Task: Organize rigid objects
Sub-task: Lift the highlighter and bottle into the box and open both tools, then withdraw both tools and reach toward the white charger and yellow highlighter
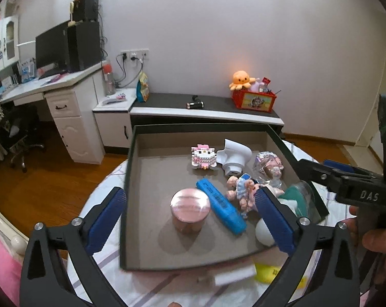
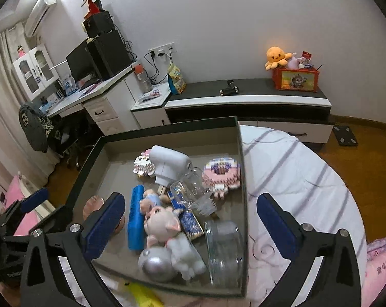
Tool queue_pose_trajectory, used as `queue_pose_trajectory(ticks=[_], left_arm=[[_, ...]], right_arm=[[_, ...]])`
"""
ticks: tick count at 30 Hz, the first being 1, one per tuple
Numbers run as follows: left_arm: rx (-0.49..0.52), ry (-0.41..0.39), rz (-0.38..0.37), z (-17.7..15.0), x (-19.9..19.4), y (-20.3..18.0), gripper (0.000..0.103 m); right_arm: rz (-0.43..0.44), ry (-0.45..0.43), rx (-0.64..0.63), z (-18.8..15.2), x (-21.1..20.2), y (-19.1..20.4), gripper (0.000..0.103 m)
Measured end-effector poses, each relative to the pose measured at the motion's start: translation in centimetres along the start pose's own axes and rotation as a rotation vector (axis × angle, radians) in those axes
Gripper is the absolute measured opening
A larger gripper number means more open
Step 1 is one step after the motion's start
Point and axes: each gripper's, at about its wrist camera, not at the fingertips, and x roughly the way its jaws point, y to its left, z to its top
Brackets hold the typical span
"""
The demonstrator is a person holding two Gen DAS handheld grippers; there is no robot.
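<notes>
Tray (image 1: pixel 131 179) holds pink jar (image 1: pixel 189 206), blue case (image 1: pixel 221 203), toys | both hand-held grippers released

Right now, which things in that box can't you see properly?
- Pink round tin: right wrist view, mostly behind that gripper's left finger.
- White round toy: left wrist view, half covered by the left gripper's right finger.
- Yellow item before the box: blurred, label unreadable.
- Clear jar: contents impossible to tell.
</notes>
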Motion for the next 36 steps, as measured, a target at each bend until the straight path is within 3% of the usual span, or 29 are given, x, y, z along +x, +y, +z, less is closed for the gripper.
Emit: queue_pose_trajectory(ticks=[8, 22, 36], left_arm=[[0.001, -0.036, 0.014, -2.8, -5.6, 0.1, 0.103], [-0.083, -0.111, 0.043, -7.7, -14.2, -0.1, 0.103], [-0.097, -0.121, 0.037, -11.6, -18.0, -1.1, 0.103]], right_arm=[[0.011, -0.089, -0.037, -2.7, -6.2, 1.6, 0.103], [-0.016, -0.211, -0.089, -8.9, -15.8, 4.6, 0.103], [-0.025, -0.261, -0.114, -13.6, -19.8, 6.0, 0.103]])
